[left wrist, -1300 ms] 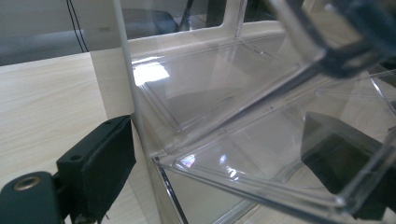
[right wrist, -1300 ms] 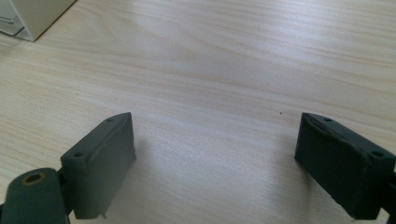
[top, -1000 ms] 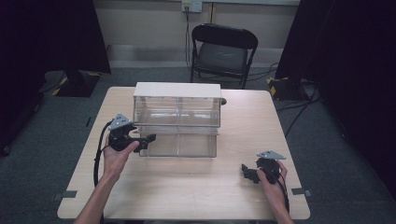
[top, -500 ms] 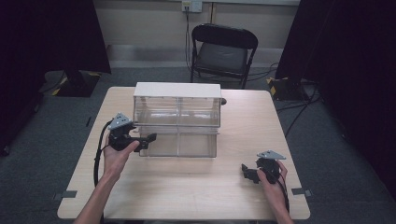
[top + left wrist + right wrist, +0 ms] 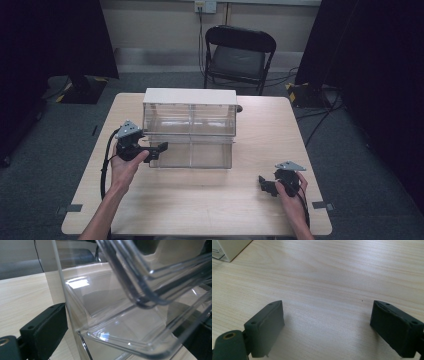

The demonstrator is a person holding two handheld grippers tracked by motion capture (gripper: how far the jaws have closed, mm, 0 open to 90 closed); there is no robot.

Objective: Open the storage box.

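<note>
A clear plastic drawer unit [image 5: 190,97] with a white top stands mid-table. Its lower drawers [image 5: 195,155] are pulled out toward me. My left gripper [image 5: 161,149] is at that drawer's front left corner. In the left gripper view the clear drawer wall [image 5: 125,322] runs between the jaws of my left gripper [image 5: 120,340]. The jaws have just been opening, and the left pad [image 5: 47,330] stands beside the wall without visibly pressing it. My right gripper [image 5: 264,184] rests near the table's front right. In its own view my right gripper [image 5: 327,325] is open wide over bare wood.
The wooden table [image 5: 210,210] has free room in front of the drawers and between my hands. A black folding chair [image 5: 237,57] stands behind the table's far edge. Cables lie on the grey floor at the right [image 5: 320,115]. The unit's white corner [image 5: 229,247] shows far off.
</note>
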